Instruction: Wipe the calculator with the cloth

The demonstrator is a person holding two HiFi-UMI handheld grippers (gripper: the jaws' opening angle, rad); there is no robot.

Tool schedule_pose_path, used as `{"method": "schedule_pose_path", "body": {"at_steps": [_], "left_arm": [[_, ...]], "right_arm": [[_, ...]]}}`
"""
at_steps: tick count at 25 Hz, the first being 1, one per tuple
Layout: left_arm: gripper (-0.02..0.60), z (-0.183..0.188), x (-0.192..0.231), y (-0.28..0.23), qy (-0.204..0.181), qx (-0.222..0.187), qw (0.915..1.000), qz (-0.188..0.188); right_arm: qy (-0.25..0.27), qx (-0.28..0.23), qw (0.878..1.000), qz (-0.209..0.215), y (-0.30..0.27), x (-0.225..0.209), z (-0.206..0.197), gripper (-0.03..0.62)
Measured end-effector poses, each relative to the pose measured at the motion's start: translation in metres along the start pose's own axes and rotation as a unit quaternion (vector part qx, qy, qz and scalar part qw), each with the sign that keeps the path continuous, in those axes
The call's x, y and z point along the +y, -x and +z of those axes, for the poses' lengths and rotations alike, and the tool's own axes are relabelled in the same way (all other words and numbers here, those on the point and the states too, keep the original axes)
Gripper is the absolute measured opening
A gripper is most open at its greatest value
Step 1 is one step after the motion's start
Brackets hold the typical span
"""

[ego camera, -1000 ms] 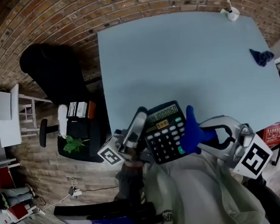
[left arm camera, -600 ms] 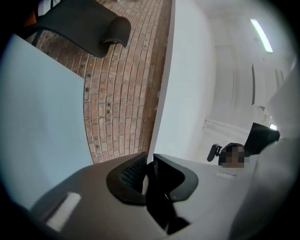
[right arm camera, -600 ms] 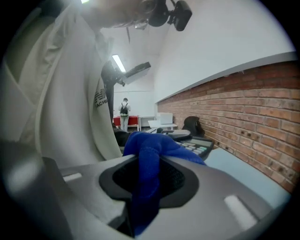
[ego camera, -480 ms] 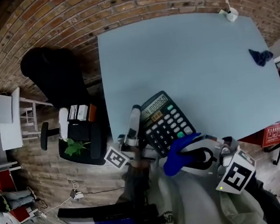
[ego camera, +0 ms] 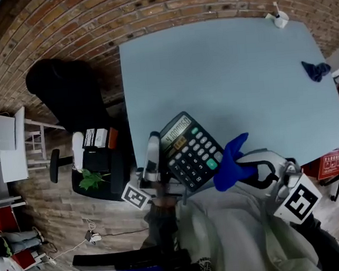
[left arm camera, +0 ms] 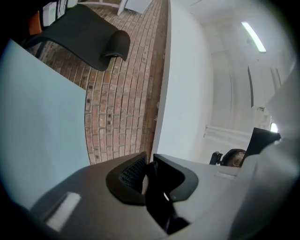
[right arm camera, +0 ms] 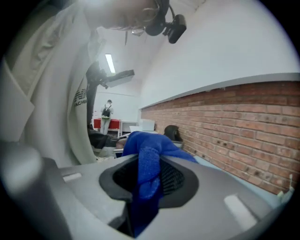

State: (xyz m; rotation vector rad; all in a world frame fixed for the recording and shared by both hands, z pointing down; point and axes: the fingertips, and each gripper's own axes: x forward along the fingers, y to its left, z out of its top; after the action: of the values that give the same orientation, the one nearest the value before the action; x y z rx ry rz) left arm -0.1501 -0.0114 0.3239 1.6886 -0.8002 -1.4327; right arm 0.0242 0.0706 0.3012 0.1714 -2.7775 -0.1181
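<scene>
— At the counter's [ego camera: 222, 68] near edge, what do we list?

— Item one: calculator [ego camera: 190, 151]. It is held off the counter and tilted, with its keys facing us. The left hand-held gripper [ego camera: 154, 142] is clamped on its left edge, jaws nearly together on that thin dark rim.

— Item two?

— Cloth [ego camera: 230, 159], blue. The right hand-held gripper [ego camera: 246, 168] pinches it mid-fold, jaws partly closed on the fabric, and the loose end stands up.

— What do we enter as changed?

— Half a second ago the cloth covered the calculator's lower right corner. Now it sits higher, beside the right edge near the green key. We cannot tell whether it is touching or just off. The calculator has also swung with its gripper: a second ago it stood squarer to us, with the cloth along that same right edge.

— And for the task?

— We judge that wiping is under way, with one stroke made down the right side and back. We have not seen the cloth reach the display or the left key columns, so we log those as outstanding.

— Sundries?

— One rag [ego camera: 316, 69], blue, at the counter's far right, well apart from the rest.
</scene>
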Motion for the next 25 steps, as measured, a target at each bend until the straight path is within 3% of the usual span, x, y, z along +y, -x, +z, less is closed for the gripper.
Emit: {"method": "schedule_pose_path", "body": {"at_steps": [3, 8, 13, 15, 18, 21, 25], "left_arm": [[0.040, -0.003, -0.003, 0.002, 0.003, 0.012, 0.9998, -0.016], [0.040, -0.001, -0.018, 0.002, 0.015, 0.037, 0.9968, -0.069], [0.040, -0.025, -0.038, -0.002, 0.047, 0.095, 0.9863, -0.127], [0.040, -0.028, -0.042, -0.004, 0.072, 0.092, 0.9828, -0.144], [0.040, -0.030, -0.045, -0.004, 0.106, 0.069, 0.9784, -0.164], [0.032, -0.030, -0.036, -0.002, 0.143, 0.035, 0.9753, -0.164], [0.031, -0.027, -0.030, -0.001, 0.150, 0.020, 0.9756, -0.159]], "right_arm": [[-0.009, -0.029, 0.999, -0.043, 0.003, -0.015, 0.005, 0.107], [-0.050, -0.069, 0.995, -0.047, 0.008, -0.029, 0.005, 0.107], [-0.032, -0.061, 0.996, -0.058, -0.010, -0.040, 0.009, 0.107], [-0.061, -0.070, 0.994, -0.061, -0.015, -0.046, 0.007, 0.107], [-0.133, -0.135, 0.980, -0.068, -0.019, -0.060, 0.014, 0.107], [-0.167, -0.199, 0.965, -0.039, -0.023, -0.057, 0.022, 0.107], [-0.203, -0.199, 0.958, 0.030, -0.034, -0.027, 0.013, 0.107]]}}
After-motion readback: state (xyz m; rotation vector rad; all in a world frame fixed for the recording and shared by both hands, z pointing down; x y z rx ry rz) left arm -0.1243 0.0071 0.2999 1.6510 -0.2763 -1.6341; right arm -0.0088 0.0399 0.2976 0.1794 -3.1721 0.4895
